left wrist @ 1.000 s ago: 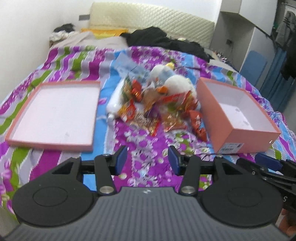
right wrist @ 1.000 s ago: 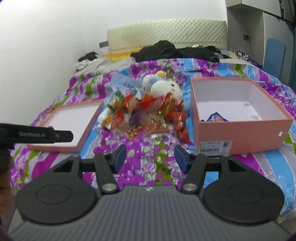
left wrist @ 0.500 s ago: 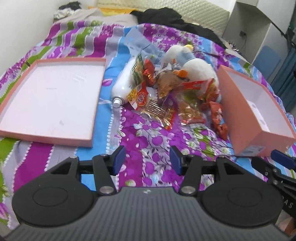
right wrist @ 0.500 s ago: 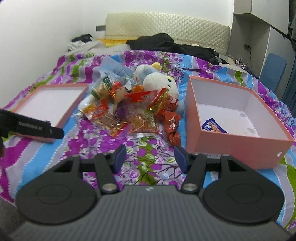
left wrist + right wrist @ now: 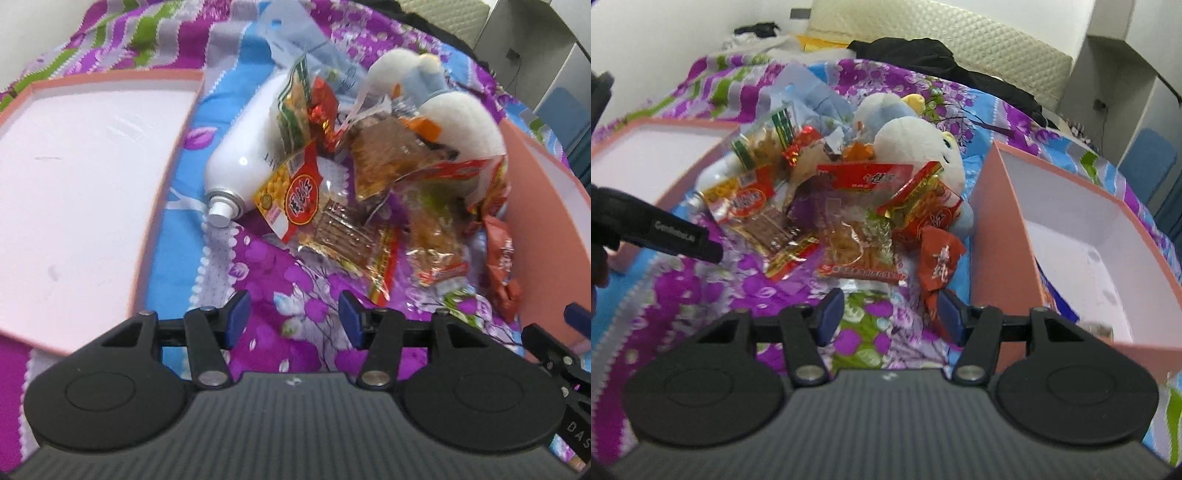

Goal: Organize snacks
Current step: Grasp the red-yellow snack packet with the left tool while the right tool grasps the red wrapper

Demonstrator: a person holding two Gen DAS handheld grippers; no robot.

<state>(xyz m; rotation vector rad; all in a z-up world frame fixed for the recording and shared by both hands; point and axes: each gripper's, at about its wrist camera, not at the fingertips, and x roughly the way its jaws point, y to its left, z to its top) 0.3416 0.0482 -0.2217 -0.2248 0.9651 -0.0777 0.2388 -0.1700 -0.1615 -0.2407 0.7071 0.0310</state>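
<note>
Ahead of my left gripper (image 5: pixel 291 318), jaws parted and empty, lies the snack pile (image 5: pixel 373 192): crinkled glossy foil and clear plastic packets, mostly red, orange and yellow. Left of it sits a shallow pink lid (image 5: pixel 74 192); right of my right gripper (image 5: pixel 888 312), likewise released, a deep pink cardboard box (image 5: pixel 1004 236). A red packet (image 5: pixel 938 258) lies just beyond its right finger.

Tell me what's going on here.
A person with a gripper in each hand is sorting a snack pile on a bed. The left gripper and right gripper are open and empty, just short of the pile. The pink box holds one blue packet; the lid is empty.
</note>
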